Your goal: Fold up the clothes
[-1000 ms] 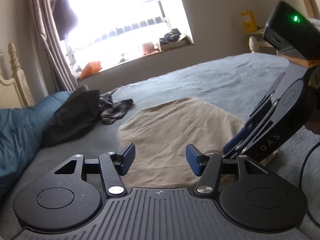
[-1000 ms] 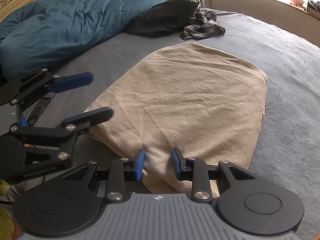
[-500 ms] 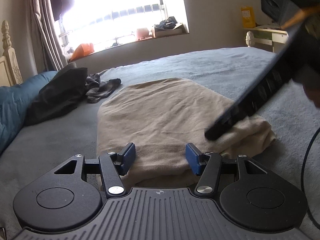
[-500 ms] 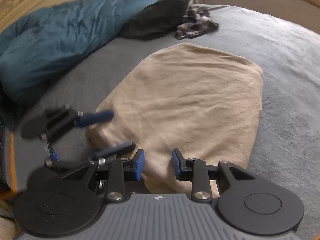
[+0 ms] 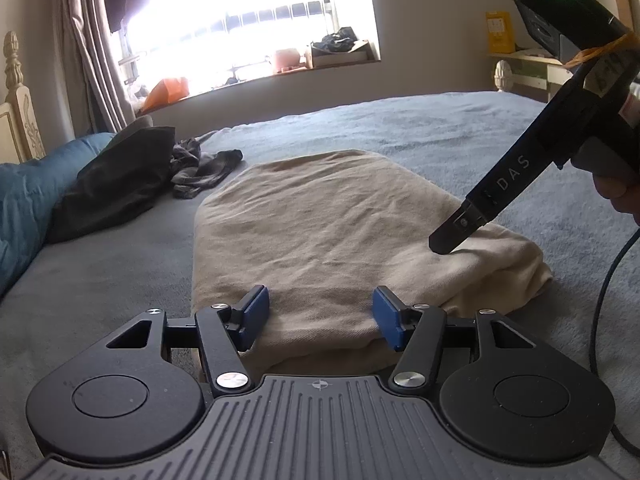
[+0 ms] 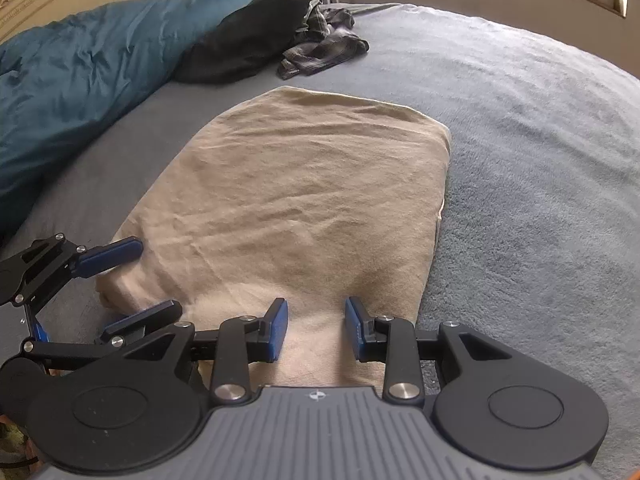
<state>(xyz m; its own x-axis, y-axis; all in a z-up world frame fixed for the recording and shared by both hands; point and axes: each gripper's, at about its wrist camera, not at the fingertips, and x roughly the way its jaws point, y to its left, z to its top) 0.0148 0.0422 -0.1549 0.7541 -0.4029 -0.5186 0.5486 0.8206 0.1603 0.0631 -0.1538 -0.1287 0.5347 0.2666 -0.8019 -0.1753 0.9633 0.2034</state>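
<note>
The left gripper was opening, its jaws apart over the near edge of the beige garment. The right gripper stood narrowly parted over the same edge, gripping nothing. The garment lay flat on the grey bed.

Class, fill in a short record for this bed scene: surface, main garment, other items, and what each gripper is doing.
surface: grey-blue bedspread
main garment: beige cloth, folded, lying flat
other items: blue duvet, dark garment and crumpled grey clothes beyond the cloth
left gripper: opening, fingers apart over the near edge of the cloth
right gripper: fingers apart over the cloth's near edge
</note>
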